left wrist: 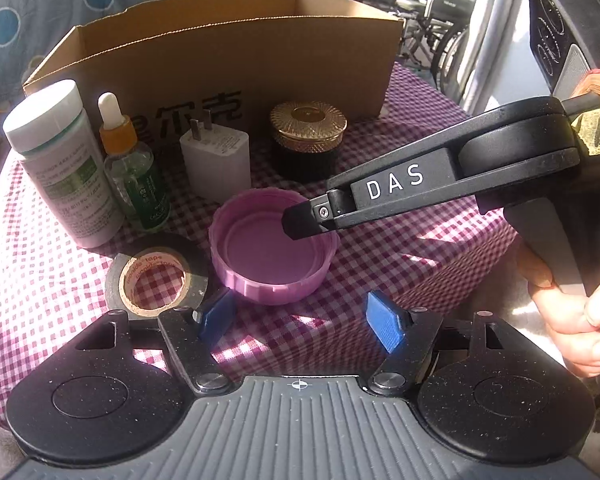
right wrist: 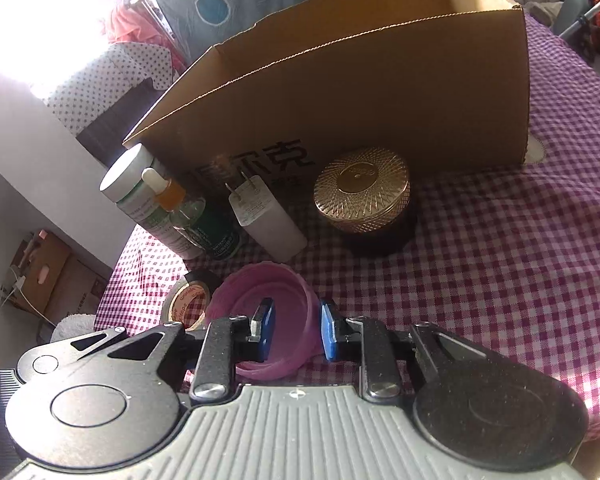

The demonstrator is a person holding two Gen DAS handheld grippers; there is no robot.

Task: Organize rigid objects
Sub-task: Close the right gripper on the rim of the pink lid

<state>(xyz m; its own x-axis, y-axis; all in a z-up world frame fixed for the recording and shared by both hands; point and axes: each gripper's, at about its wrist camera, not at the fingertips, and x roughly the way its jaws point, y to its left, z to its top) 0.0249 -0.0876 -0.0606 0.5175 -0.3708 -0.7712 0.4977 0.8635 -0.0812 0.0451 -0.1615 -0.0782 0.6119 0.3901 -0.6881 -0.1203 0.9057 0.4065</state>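
Observation:
A pink lid (left wrist: pixel 272 252) lies upside down on the checked cloth, in front of a white charger (left wrist: pixel 216 164) and a gold-topped jar (left wrist: pixel 306 132). My right gripper (right wrist: pixel 296 330) straddles the right wall of the pink lid (right wrist: pixel 260 304): one blue pad is inside the lid, the other lies against the outside. Some pink wall shows between the pads, so they are not squeezed tight. It reaches in from the right in the left wrist view (left wrist: pixel 300 222). My left gripper (left wrist: pixel 300 318) is open just short of the lid, with nothing between its pads.
An open cardboard box (left wrist: pixel 228 60) stands behind the row. At the left are a white bottle (left wrist: pixel 60 160), a dropper bottle (left wrist: pixel 134 176) and a black tape roll (left wrist: pixel 156 280). A person's hand (left wrist: pixel 580 312) grips the right gripper's handle. Wheelchairs stand beyond the table.

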